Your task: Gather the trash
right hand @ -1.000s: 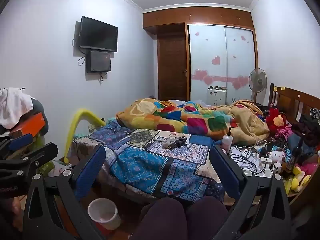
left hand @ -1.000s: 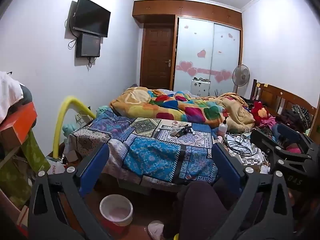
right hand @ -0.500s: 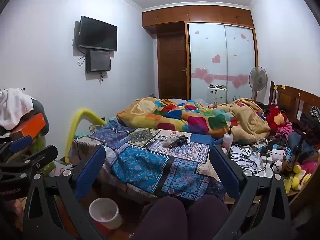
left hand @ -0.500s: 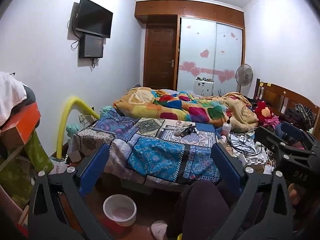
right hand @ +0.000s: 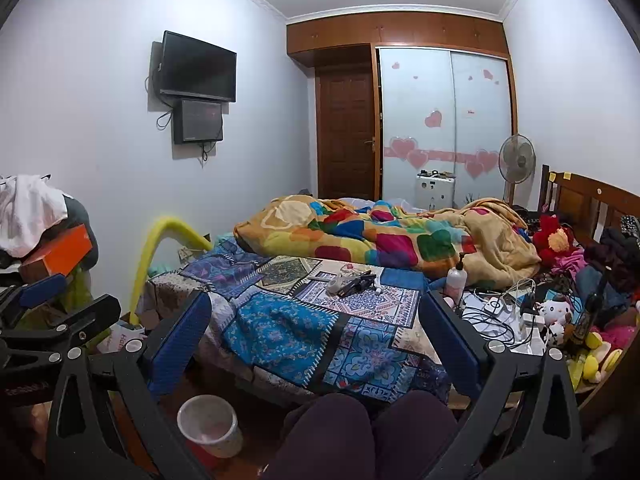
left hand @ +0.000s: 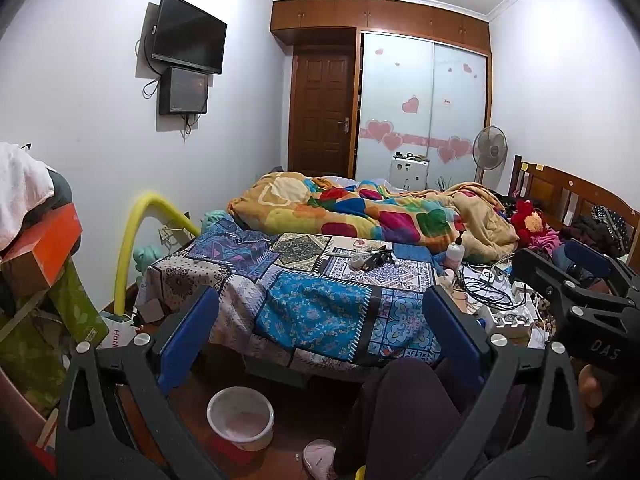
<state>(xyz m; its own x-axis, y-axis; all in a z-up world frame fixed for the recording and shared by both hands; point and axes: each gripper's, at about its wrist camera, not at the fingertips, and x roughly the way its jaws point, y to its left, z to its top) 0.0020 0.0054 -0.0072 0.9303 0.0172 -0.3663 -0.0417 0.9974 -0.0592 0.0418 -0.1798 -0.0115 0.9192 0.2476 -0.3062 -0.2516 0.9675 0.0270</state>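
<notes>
Both tongs stand spread and empty, pointed at the bed from its foot. Left gripper (left hand: 320,336), in the left wrist view: its blue fingers (left hand: 188,340) frame the lower centre of the frame, with nothing between them. At the bottom of the frame, left of centre, a small white bin (left hand: 240,416) sits on the floor below and just inside the left finger. Above it, the patchwork bedspread (left hand: 312,308) fills the gap between the fingers. At centre frame, beyond the fingertips and a little right of the midline, lies a small heap of clutter (left hand: 370,258) on the bedspread, a pale crumpled piece with darker bits; whether it is trash cannot be told for certain, but it is the likeliest target. Its long axis runs roughly across the frame, tilted up to the right. Farther right stand a pump bottle (left hand: 456,250) and a tangle of cables (left hand: 488,288).

Right gripper (right hand: 316,340), in the right wrist view: the bin (right hand: 210,426) shows at lower left, the clutter (right hand: 350,282) again at centre, slightly right of the midline and well apart from the fingertips. At the right edge of the left wrist view the right gripper appears level with the left one.

Judgement: the heap lies straight ahead of both tongs and neither is clearly nearer. The bin is on the left side, so a carry from bed to bin would run down and to the left.
</notes>
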